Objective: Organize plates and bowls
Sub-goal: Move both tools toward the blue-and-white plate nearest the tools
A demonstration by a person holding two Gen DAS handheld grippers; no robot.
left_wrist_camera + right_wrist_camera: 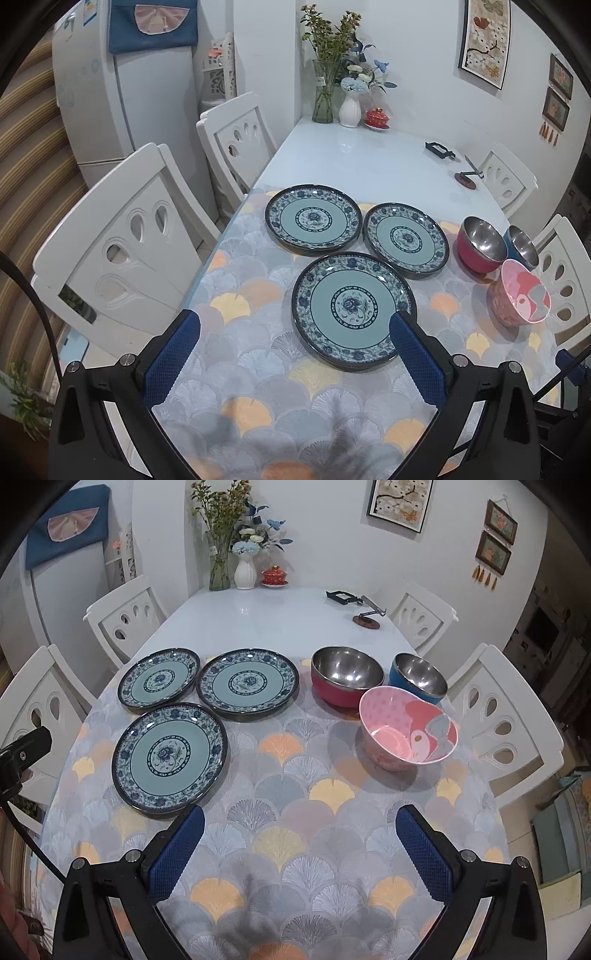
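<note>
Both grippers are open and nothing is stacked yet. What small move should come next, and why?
Probably ease the left gripper forward onto the near plate: its jaws stand open and empty, that plate's rim lies closest, and all three plates lie separately.

Two forward-facing wrist views above one shared table (332, 155).

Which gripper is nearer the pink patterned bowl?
Right. The right gripper faces the table with the pink patterned bowl ahead-right; the left gripper sits by the nearest plate, bowl far right.
</note>
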